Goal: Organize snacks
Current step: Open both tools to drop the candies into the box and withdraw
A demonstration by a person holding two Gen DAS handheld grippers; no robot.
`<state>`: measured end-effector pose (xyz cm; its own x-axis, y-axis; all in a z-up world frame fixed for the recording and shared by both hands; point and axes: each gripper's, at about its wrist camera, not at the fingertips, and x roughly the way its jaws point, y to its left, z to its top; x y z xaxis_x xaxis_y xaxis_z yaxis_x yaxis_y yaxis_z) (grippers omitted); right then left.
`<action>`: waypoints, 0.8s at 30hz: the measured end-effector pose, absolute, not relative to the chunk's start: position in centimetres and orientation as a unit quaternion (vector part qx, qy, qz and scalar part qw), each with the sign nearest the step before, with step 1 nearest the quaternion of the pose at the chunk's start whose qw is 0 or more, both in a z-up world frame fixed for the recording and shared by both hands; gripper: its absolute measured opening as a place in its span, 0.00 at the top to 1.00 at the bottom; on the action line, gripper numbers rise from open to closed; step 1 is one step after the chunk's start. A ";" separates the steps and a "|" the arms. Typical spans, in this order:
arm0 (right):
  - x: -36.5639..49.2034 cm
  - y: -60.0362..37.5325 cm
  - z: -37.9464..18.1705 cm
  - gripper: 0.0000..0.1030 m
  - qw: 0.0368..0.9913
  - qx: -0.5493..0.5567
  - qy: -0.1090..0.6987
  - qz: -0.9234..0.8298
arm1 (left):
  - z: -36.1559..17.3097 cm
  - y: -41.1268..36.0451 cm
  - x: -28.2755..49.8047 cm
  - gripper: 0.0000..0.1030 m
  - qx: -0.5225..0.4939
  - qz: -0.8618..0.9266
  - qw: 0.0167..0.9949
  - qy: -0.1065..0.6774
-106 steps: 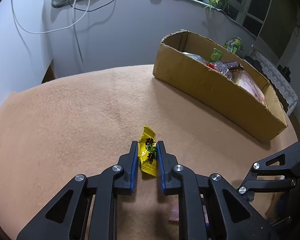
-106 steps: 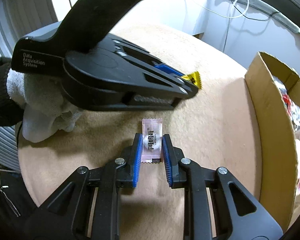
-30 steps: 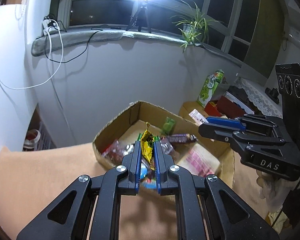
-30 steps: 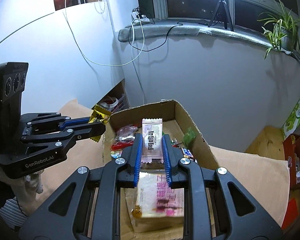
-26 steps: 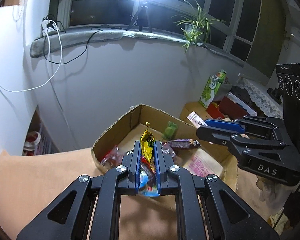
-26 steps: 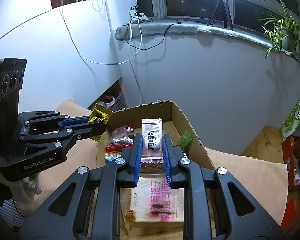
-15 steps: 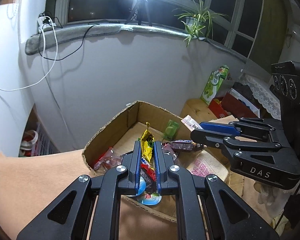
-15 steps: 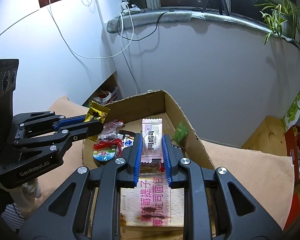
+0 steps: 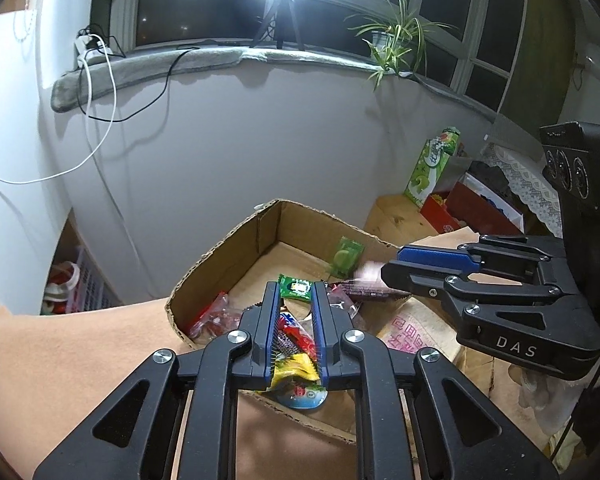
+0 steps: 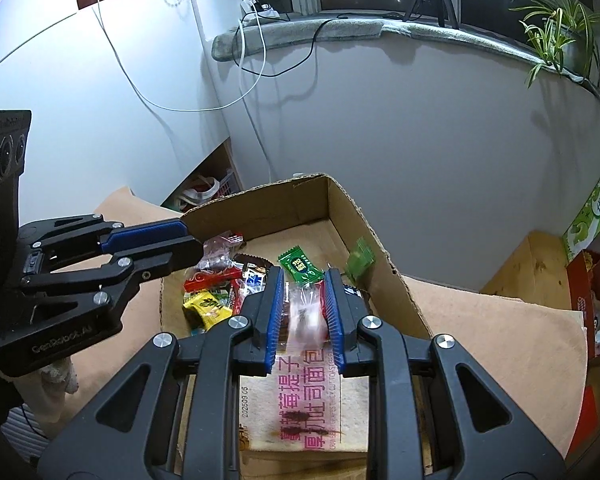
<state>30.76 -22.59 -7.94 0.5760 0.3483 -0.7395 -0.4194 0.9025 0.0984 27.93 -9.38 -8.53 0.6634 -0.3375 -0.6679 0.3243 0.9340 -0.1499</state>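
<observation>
Both grippers hang over the cardboard box [image 10: 342, 208], and their jaws are opening. Between the left gripper [image 9: 295, 326] fingers the yellow candy [image 9: 291, 370] has slipped low, free of the blue pads, above the box's near edge. Between the right gripper [image 10: 302, 312] fingers the pale pink packet [image 10: 306, 318] is blurred, no longer pinched, above the strawberry toast bag [image 10: 304, 404]. Other wrapped snacks fill the box, a green candy [image 10: 300, 266] among them. The box stands at the far edge of the tan cloth-covered tabletop [image 9: 80, 344], near a white wall [image 9: 240, 140]. Above runs a padded windowsill [image 9: 180, 60] with cables, a spider plant [image 9: 396, 44], dark windows and a bright lamp on a tripod [image 9: 278, 20].
</observation>
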 end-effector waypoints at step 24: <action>26.4 -23.3 -5.7 0.23 0.914 -0.044 0.367 0.170 | -7.8 -8.6 24.8 0.46 -0.015 -0.165 0.920 0.356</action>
